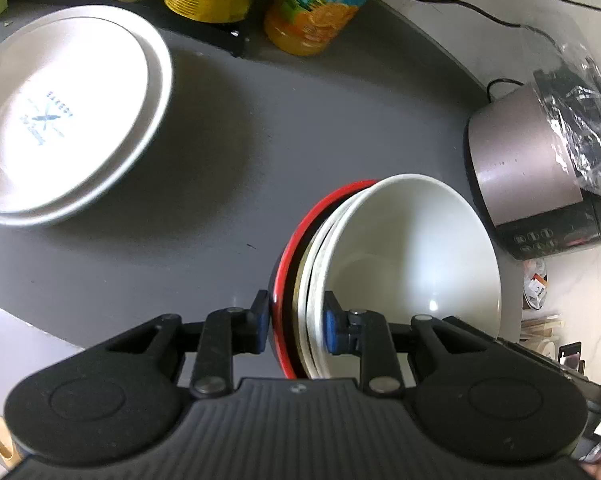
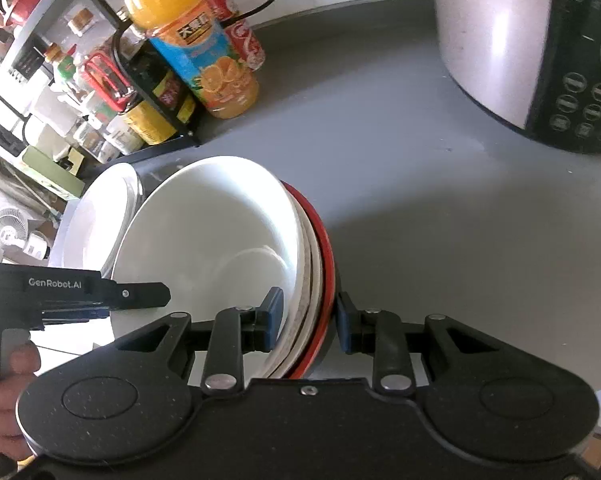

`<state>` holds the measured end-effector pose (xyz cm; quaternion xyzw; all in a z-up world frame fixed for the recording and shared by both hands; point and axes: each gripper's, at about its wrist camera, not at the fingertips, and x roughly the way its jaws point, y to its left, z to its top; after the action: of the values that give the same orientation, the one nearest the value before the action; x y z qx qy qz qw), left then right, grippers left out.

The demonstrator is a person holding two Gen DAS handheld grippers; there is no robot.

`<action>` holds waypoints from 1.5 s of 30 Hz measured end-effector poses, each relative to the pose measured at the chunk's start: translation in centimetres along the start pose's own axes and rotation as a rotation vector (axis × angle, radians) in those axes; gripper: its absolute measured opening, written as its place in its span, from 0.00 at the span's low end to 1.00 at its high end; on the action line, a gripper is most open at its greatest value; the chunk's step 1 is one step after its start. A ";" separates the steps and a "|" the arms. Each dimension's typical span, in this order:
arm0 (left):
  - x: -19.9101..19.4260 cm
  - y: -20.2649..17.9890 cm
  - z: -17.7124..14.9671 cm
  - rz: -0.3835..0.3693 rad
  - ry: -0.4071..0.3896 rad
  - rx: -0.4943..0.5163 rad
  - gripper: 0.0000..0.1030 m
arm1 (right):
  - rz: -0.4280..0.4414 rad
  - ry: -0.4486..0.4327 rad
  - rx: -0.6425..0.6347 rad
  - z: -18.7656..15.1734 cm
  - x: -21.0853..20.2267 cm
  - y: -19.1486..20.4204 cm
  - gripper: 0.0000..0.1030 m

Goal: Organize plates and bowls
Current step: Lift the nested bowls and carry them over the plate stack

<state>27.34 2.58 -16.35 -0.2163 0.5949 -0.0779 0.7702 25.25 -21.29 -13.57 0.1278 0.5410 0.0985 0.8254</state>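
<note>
Both grippers clamp the same nested stack of bowls (image 1: 412, 264), red one outermost, white ones inside. The left gripper (image 1: 296, 322) pinches the rim on one side, jaws nearly closed on it; the right gripper (image 2: 308, 320) does likewise on the opposite rim. The stack is over the grey counter (image 1: 260, 140), between the stacked white plates (image 1: 60, 120) and the rice cooker (image 1: 532, 168), with the orange juice bottle (image 2: 196, 48) behind.

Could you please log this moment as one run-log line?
left tool: shut on bowl stack rim | right tool: shut on opposite rim | stacked plates: on counter
</note>
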 end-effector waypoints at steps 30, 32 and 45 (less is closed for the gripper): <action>-9.9 9.7 6.9 0.018 -0.135 -0.085 0.25 | 0.155 -0.062 -0.092 5.9 2.6 12.7 0.27; -10.5 10.5 7.3 0.020 -0.145 -0.095 0.25 | 0.166 -0.061 -0.101 6.2 2.9 13.7 0.27; -12.1 16.3 10.1 0.028 -0.172 -0.140 0.25 | 0.175 -0.016 -0.122 6.9 6.8 19.6 0.27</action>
<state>31.32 24.15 -10.55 -0.2669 0.5335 -0.0064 0.8026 33.81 -1.41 -10.66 0.1248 0.5141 0.2021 0.8242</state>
